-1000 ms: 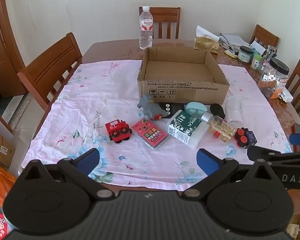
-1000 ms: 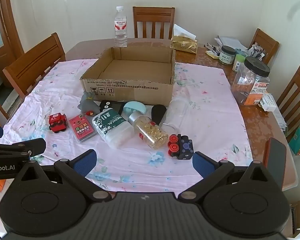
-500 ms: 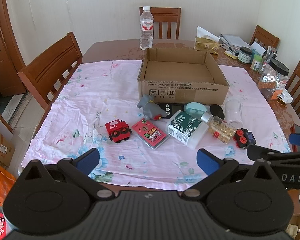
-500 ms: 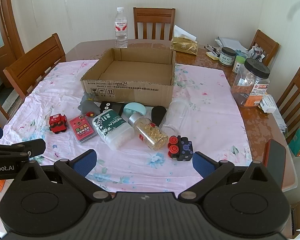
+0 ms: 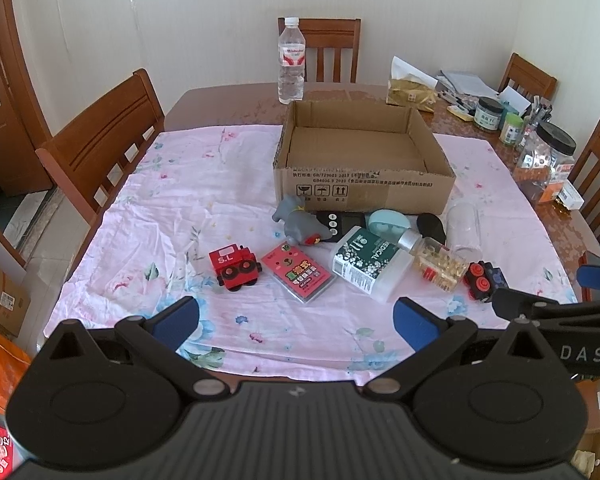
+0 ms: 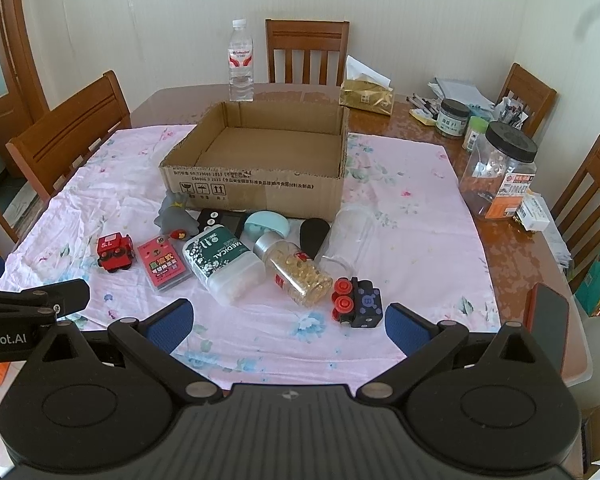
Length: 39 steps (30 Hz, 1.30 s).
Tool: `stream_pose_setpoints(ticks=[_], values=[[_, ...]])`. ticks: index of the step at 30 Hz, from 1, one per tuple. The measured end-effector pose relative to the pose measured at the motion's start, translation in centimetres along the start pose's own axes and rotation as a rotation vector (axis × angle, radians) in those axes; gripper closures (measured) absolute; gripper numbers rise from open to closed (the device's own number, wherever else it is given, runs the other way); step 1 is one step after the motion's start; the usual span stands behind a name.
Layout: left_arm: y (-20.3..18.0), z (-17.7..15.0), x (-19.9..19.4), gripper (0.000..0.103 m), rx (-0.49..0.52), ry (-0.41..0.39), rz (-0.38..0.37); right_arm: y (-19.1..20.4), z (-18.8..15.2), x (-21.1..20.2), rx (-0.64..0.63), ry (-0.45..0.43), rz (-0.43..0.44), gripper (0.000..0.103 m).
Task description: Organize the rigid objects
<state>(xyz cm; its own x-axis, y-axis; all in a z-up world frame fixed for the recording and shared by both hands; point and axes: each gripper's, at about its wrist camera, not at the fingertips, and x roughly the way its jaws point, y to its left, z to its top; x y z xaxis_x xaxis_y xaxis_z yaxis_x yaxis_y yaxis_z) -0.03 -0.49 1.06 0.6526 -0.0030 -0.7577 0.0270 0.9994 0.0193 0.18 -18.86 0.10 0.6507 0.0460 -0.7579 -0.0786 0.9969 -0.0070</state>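
Almost nothing is seen to have changed over the last second: the view from each wrist has only drifted a touch, and not one object on the table (image 5: pixel 228 100) has been shifted, so the sorting is judged not yet begun. The left gripper (image 5: pixel 296 320) is held back at the near edge with its jaws spread wide and nothing between them; the right gripper (image 6: pixel 288 324) is poised the same way, released and empty. The cardboard box (image 6: pixel 260 160) is found at the middle of the floral cloth (image 6: pixel 400 184), open-topped and bare inside. The things to be organised are strung along its near wall: a red toy train (image 5: pixel 236 266) furthest left, a pink card pack (image 5: pixel 298 272) just beside it, a grey elephant figure (image 5: pixel 294 220) close to the box, a green medical bottle (image 6: pixel 216 258) lying on its side, a capsule bottle (image 6: pixel 296 270) touching it, and a black block with red knobs (image 6: pixel 358 302) nearest the right gripper. Clear cloth is left open between the jaws and this row, so a straight approach is judged easy. The right side is more crowded, with a large jar (image 6: pixel 500 172) standing near the table edge and a phone (image 6: pixel 548 316) at the near right corner, while the left half of the cloth is free.
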Motion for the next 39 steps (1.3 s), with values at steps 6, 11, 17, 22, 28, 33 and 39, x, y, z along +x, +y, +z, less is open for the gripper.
stream_pose_setpoints(ticks=[6,11,17,22,28,33,39], values=[[-0.02,0.13,-0.09,0.0,-0.001,-0.004,0.003,-0.03,0.08,-0.07,-0.003,-0.006,0.004,0.0],[0.08,0.26,-0.13,0.0,0.0,-0.007,0.005,-0.04,0.18,-0.04,-0.007,-0.009,0.005,0.0],[0.09,0.33,-0.14,0.0,0.0,-0.008,0.004,-0.04,0.3,0.03,-0.01,-0.012,0.005,0.0],[0.09,0.34,-0.14,0.0,-0.001,-0.008,0.003,-0.16,0.34,0.06,-0.009,-0.013,0.006,0.0],[-0.15,0.64,-0.18,0.0,-0.002,-0.01,0.001,-0.29,0.46,0.04,-0.019,-0.018,0.004,0.0],[-0.4,0.56,-0.2,0.0,-0.009,-0.019,-0.004,-0.66,0.63,-0.04,-0.032,-0.03,0.017,0.0],[-0.64,-0.09,-0.09,0.0,-0.01,-0.037,-0.009,-0.7,0.58,0.07,-0.071,-0.049,0.021,0.0]])
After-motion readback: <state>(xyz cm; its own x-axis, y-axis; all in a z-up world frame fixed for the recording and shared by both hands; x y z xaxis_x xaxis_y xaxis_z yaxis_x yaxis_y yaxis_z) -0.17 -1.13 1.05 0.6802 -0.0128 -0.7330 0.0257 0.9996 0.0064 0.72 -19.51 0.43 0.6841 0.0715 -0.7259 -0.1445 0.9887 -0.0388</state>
